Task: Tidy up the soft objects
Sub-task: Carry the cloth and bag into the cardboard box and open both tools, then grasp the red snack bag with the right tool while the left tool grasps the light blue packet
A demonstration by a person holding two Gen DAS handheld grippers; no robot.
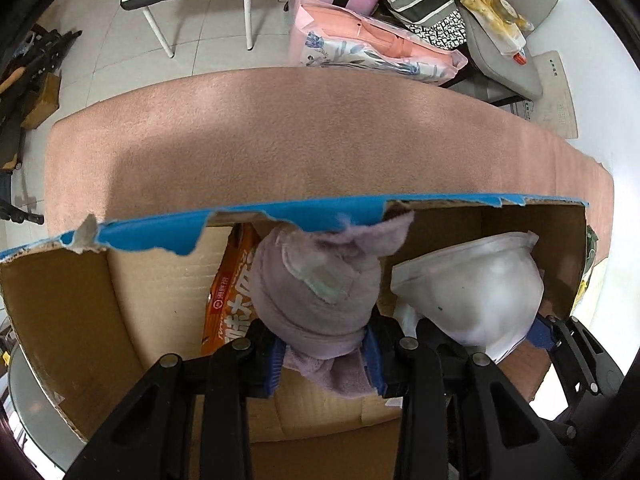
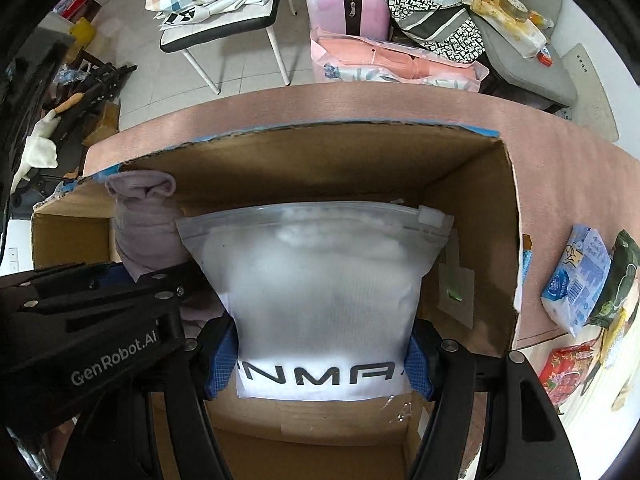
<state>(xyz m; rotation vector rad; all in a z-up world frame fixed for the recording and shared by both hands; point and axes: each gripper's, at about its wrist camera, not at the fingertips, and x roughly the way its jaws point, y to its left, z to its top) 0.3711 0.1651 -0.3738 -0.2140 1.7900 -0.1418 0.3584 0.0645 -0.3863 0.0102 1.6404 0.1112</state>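
My left gripper [image 1: 326, 356] is shut on a rolled lilac towel [image 1: 320, 288] and holds it inside an open cardboard box [image 1: 60, 300] with blue torn tape on its rim. My right gripper [image 2: 320, 356] is shut on a frosted zip bag of white fabric [image 2: 316, 280] printed with dark letters, also inside the box [image 2: 472, 184]. The bag shows in the left wrist view [image 1: 476, 280], to the right of the towel. The towel [image 2: 140, 224] and the left gripper body [image 2: 92, 320] show at the left of the right wrist view. An orange snack packet [image 1: 232, 292] stands in the box behind the towel.
The box sits on a pink table cover [image 1: 280, 132]. Snack packets lie right of the box: a blue-white one [image 2: 576, 280], a green one [image 2: 620, 280], a red one [image 2: 568, 368]. Beyond the table are a chair [image 2: 224, 32], a pink suitcase [image 2: 348, 0] and cluttered bags.
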